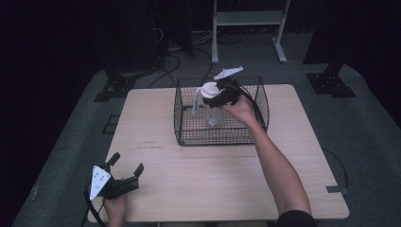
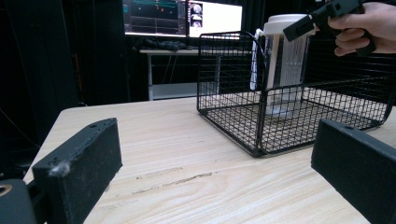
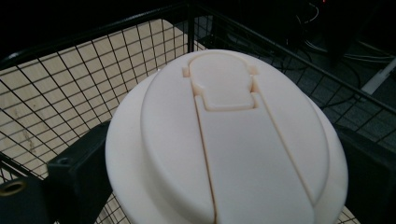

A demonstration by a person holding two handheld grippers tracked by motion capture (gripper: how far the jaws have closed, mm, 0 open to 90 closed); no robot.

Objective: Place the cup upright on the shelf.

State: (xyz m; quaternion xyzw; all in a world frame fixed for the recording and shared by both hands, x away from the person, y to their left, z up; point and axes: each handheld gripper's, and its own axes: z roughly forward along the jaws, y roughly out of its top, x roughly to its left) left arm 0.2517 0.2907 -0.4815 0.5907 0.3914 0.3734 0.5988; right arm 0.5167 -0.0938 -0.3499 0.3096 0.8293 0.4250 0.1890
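Note:
A clear bottle (image 1: 214,112) with a broad white flip lid (image 3: 224,140) stands upright inside a black wire basket (image 1: 179,137) at the table's far middle. My right gripper (image 1: 213,98) reaches over the basket's rim, its jaws pressed against either side of the lid, shut on the bottle. From the left gripper view, the bottle (image 2: 288,60) seems to rest on the basket (image 2: 261,140) floor, with the right gripper (image 2: 303,25) at its top. My left gripper (image 1: 127,162) stays low at the table's front left corner, open and empty, jaws (image 2: 219,140) pointing toward the basket.
The light wooden table (image 1: 189,189) spreads bare between the basket and its front edge. A white strap (image 1: 196,101) hangs beside the bottle. Behind the table are a metal stand (image 1: 248,19), floor cables and lit monitors (image 2: 182,18).

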